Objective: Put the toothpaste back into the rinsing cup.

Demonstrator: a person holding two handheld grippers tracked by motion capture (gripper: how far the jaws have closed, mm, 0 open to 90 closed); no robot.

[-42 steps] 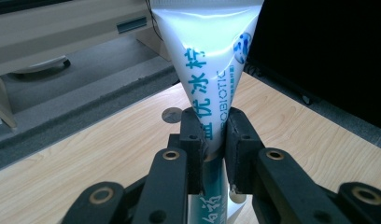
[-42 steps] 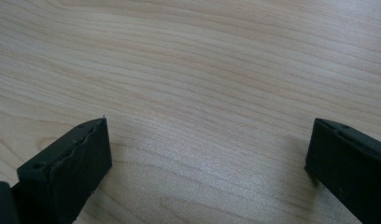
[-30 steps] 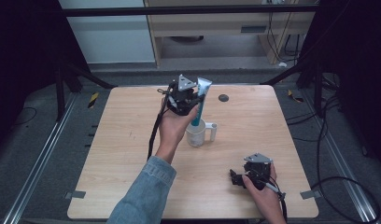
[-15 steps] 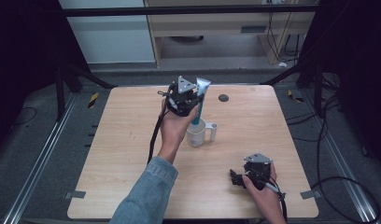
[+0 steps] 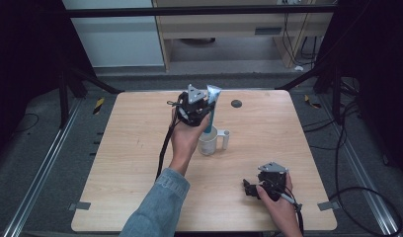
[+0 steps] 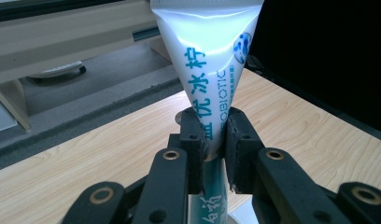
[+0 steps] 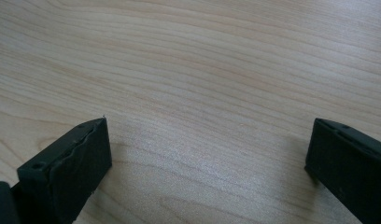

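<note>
Two grippers in play, one working. Left gripper (image 5: 201, 114) is clamped on the tube (image 5: 212, 106), pads pinching it about mid-length, just under the flared crimp end. The tube stands near-upright with its lower end down inside the mug (image 5: 208, 142), crimp end up. The mug sits mid-table (image 5: 130, 148), handle pointing away from the left hand (image 5: 185, 140). In the left gripper view the jaws squeeze the tube (image 6: 212, 84) flat between the pads (image 6: 194, 140), with the mug rim just visible below.

Right gripper (image 5: 251, 189) rests on the table near the front edge, well apart from the mug, jaws wide with nothing between them; the right gripper view looks onto bare wood (image 7: 202, 84).

Judgement: the step in hand looks like seating the tube in the mug.

How to do it well:
- Keep the tube vertical and centred over the mug mouth; a tilt toward the handle side would lever on the rim and could tip a light mug.
- Lower until the cap bottoms out before letting go. I can't tell from here whether it touches the mug floor.
- Open slowly. The tube is soft and squashed, so it may stick to a pad and drag sideways.
- Expect it to lean on the rim once free; aim that lean away from the hand.
- Withdraw straight up, clear of the crimp end.
- The right gripper could steady the mug by its handle if it rocks.
</note>
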